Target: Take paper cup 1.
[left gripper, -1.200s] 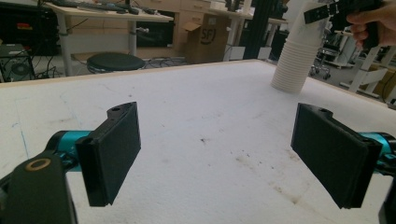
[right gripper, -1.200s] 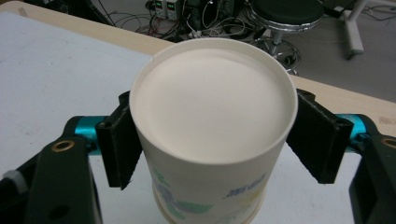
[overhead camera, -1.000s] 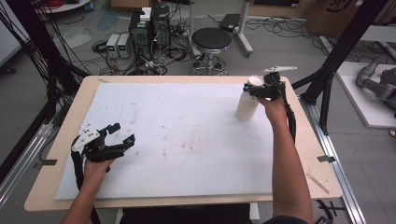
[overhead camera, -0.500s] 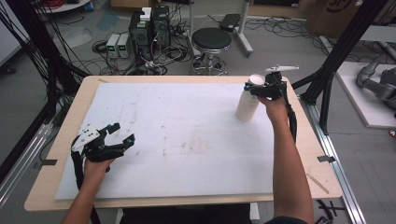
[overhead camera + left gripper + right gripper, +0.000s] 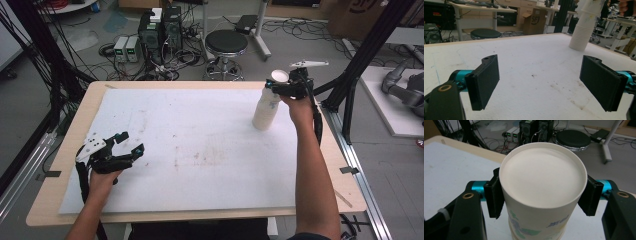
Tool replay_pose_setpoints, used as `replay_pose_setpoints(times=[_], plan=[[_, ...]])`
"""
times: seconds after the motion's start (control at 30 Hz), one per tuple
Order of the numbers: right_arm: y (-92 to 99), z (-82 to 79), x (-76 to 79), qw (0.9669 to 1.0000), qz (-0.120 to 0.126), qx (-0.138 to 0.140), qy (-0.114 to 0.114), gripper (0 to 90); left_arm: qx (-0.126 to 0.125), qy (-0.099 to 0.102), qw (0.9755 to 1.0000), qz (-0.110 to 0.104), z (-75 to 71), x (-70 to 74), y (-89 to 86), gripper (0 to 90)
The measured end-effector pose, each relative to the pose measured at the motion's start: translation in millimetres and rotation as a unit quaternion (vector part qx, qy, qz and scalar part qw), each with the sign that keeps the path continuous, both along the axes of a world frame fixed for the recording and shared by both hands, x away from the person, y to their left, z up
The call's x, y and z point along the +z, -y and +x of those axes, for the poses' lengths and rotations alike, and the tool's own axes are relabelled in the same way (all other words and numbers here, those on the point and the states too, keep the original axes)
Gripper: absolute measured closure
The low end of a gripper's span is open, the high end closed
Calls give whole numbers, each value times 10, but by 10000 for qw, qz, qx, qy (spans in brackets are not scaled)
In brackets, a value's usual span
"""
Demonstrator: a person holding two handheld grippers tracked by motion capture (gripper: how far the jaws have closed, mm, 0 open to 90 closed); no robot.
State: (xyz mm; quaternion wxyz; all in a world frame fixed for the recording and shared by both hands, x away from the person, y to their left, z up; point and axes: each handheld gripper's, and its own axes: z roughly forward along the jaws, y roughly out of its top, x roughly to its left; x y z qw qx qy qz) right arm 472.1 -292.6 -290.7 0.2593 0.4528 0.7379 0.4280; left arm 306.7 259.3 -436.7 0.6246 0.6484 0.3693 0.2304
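White paper cups are stacked upside down in a tall stack (image 5: 265,107) near the far right corner of the table (image 5: 60,150); its top cup (image 5: 278,78) is clamped by the right gripper (image 5: 280,86), whose jaws have just been closing on it, probably to peel it off. Wide-open jaws are kept by the left gripper (image 5: 127,142), parked low near the front left, holding nothing. From the left gripper view, white foam sheet (image 5: 529,65), faintly stained, is seen beneath, desks behind. From the right gripper view, the cup's base is framed between both pads (image 5: 495,195), a stool (image 5: 573,138) and cables beyond.

Grey floor (image 5: 60,95), black stool (image 5: 226,42), tangled cables (image 5: 165,60), wooden desks (image 5: 481,8)
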Motion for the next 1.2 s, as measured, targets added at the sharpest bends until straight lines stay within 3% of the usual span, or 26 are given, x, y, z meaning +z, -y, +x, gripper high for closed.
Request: replay_pose_setpoints(times=[0.13,0.53,0.87,1.07,1.2], plan=[[23,-73,192,9997,74,57,236,346,-13,11,10000,-54,-8,7,-1,160],[89,-335,515,9988,-2,49,492,356,-123,3,9998,-124,-21,19,8,161],[177,-642,576,9982,-83,269,531,360,-142,9,9997,-182,-24,25,18,160],[192,-785,543,9980,-43,411,482,360,-184,-3,9997,-163,-26,26,25,161],[176,-956,432,9967,36,686,436,360,-264,19,9994,-203,-27,27,36,160]])
